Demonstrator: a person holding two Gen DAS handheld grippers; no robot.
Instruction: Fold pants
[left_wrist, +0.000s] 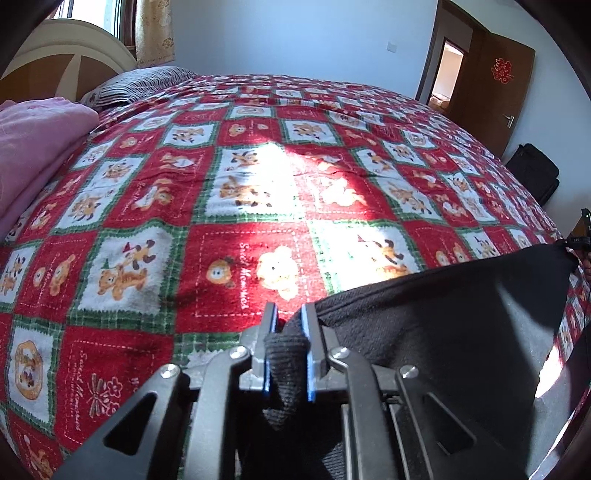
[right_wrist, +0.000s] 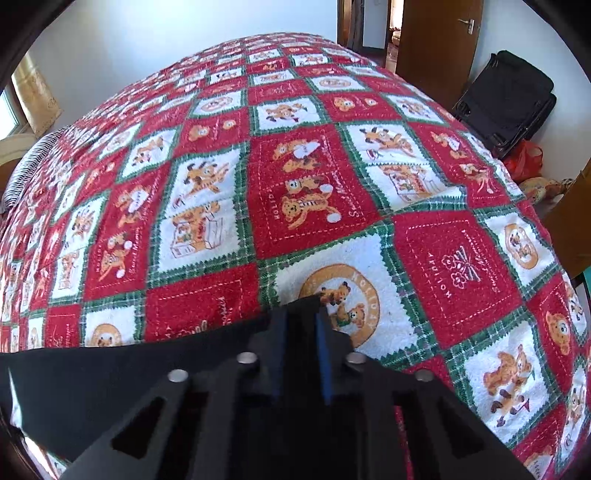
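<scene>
Black pants (left_wrist: 454, 310) lie at the near edge of a bed with a red, white and green patchwork blanket (left_wrist: 236, 177). My left gripper (left_wrist: 289, 314) is shut on the left corner of the pants, a bunch of black cloth pinched between its blue pads. In the right wrist view the pants (right_wrist: 110, 373) stretch away to the left as a taut black sheet, and my right gripper (right_wrist: 301, 314) is shut on their right corner. The cloth edge runs straight between the two grippers, just above the blanket (right_wrist: 295, 184).
A pink quilt (left_wrist: 40, 147) and a striped pillow (left_wrist: 136, 83) lie at the bed's head on the left. A brown door (left_wrist: 495, 85) stands open at the far right. A black bag (right_wrist: 506, 99) and red bag (right_wrist: 524, 158) sit on the floor beside the bed.
</scene>
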